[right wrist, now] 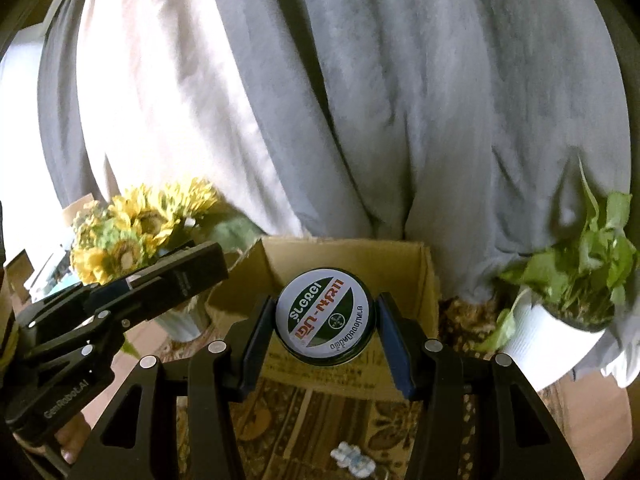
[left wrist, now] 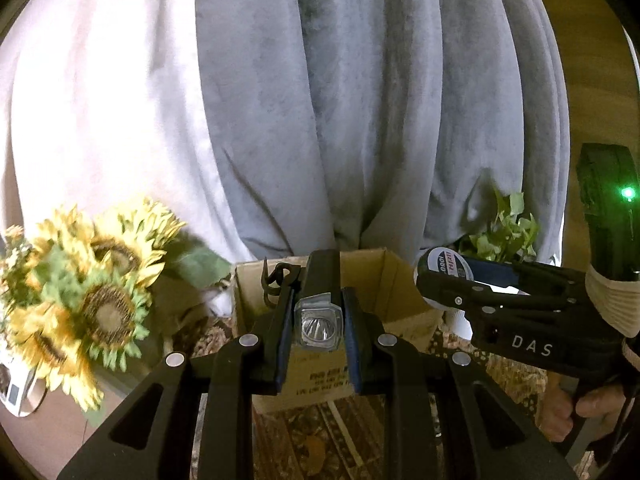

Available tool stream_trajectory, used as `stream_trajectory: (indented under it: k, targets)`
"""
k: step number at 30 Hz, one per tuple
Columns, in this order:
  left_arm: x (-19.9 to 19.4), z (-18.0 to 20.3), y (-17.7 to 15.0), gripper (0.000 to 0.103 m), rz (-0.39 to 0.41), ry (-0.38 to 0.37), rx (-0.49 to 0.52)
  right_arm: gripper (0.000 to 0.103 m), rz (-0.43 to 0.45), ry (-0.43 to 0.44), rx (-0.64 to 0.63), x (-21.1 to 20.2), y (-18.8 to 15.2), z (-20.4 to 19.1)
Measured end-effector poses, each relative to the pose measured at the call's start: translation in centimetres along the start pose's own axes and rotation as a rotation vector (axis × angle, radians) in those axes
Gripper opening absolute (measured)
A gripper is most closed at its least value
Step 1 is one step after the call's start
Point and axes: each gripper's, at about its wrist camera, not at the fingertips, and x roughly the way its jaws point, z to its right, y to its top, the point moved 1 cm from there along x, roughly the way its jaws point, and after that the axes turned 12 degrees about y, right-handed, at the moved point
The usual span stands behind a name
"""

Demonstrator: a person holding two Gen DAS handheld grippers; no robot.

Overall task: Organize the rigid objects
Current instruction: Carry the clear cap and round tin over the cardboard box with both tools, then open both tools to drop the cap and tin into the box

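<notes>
A black flashlight (left wrist: 317,323) points its glass lens back at the camera, and my left gripper (left wrist: 318,300) is shut on its head. A metal clip hangs at its far end. A round tin (right wrist: 326,316) with a green and white lid sits upright between the blue pads of my right gripper (right wrist: 326,303), which is shut on it. Both grippers hover side by side just in front of an open cardboard box (right wrist: 400,264). The box (left wrist: 396,276) shows behind the flashlight. The right gripper (left wrist: 452,280) with the tin (left wrist: 444,266) appears at the right of the left wrist view.
Grey and white curtains (right wrist: 360,100) hang behind the box. Yellow artificial sunflowers (left wrist: 100,292) stand to the left and a green plant in a white pot (right wrist: 548,320) to the right. A patterned rug (right wrist: 320,420) lies below, with a small white object (right wrist: 352,456) on it.
</notes>
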Motion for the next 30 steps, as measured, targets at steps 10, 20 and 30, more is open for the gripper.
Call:
stream_trajectory:
  k: [10,20,30]
  targets:
    - [4.7,-0.1,1.2,0.024,-0.037,0.002,0.006,0.053,-0.012,-0.012,0.019,3.2,2.1,2.3]
    - [9.2,-0.1,1.7,0.024,-0.102,-0.013,0.013,0.053,-0.053,-0.023,0.054,6.3,2.6,4.2]
    - [12.8,0.0,1.1,0.025,-0.213,-0.019,0.009,0.053,-0.116,-0.029,0.096,8.7,2.3,6.1]
